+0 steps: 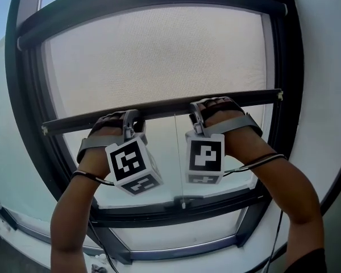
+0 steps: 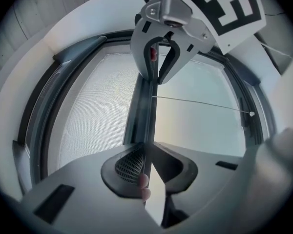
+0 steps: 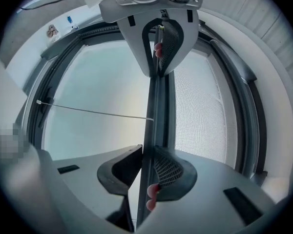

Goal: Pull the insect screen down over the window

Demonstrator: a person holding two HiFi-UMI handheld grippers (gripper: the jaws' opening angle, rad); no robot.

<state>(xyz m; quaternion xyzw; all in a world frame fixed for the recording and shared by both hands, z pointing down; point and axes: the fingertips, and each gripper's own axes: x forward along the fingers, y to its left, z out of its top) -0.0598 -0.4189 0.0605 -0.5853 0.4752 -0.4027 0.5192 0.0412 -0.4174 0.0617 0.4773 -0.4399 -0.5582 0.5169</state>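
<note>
Window frame (image 1: 24, 95): dark, cropped at the edges.
Insect screen (image 1: 159, 56): drawn partway, above both claws.
Bottom bar (image 1: 165, 111): clamped by left gripper (image 2: 145, 156) and right gripper (image 3: 147, 156), and partly hidden by them.
Bare glass (image 1: 169, 152): left open below the claws.

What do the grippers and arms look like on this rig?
Both alike: left gripper and right gripper have grey bodies with dark, mesh-textured jaw pads. Each carries a white cube of black square markers and a thin dark cable. Grey straps at the wrists; forearms bare.
</note>
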